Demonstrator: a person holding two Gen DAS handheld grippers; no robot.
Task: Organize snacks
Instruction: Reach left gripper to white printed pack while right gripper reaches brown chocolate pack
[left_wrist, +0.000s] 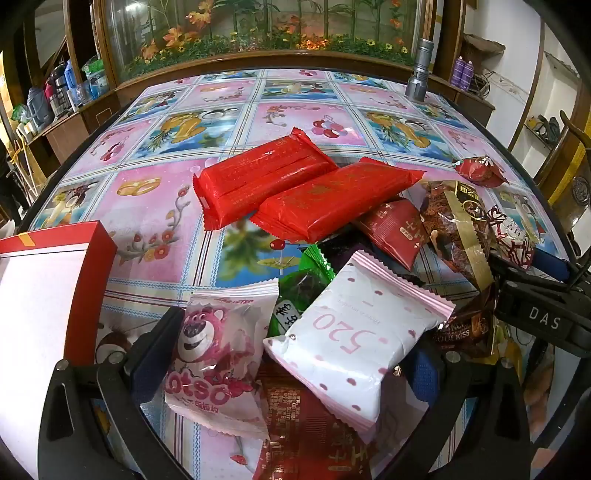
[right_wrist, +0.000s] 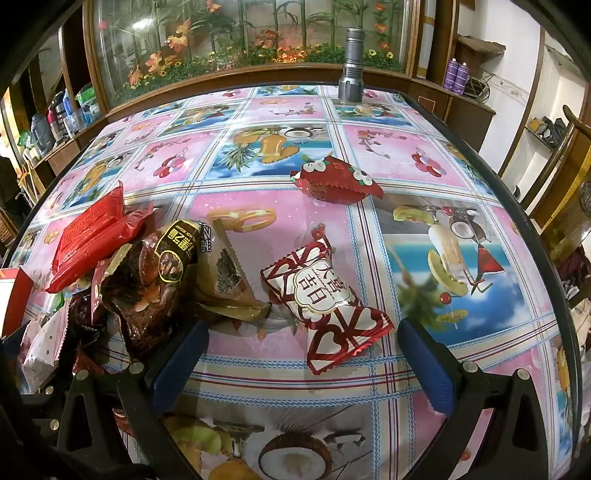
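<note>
My left gripper (left_wrist: 291, 354) is open above a heap of snack packs. Between its blue pads (left_wrist: 155, 350) lie a pink Lotso bear pack (left_wrist: 214, 354), a white "520" pack (left_wrist: 354, 343), a green pack (left_wrist: 299, 291) and a dark red one (left_wrist: 306, 424) underneath. Two bright red packs (left_wrist: 258, 181) lie further back. My right gripper (right_wrist: 306, 354) is open too, with a red-and-white heart pack (right_wrist: 325, 306) lying between its fingers, not gripped. A brown pack (right_wrist: 147, 280) and a gold pack (right_wrist: 229, 277) sit to its left. A red flowered pack (right_wrist: 336, 181) lies alone further off.
A red box with a white inside (left_wrist: 55, 295) stands at the left. A silver flashlight (right_wrist: 352, 66) stands upright at the table's far edge, before a glass case of artificial flowers (right_wrist: 240, 37). The table's dark rim (right_wrist: 517, 206) curves on the right, with a wooden chair beyond.
</note>
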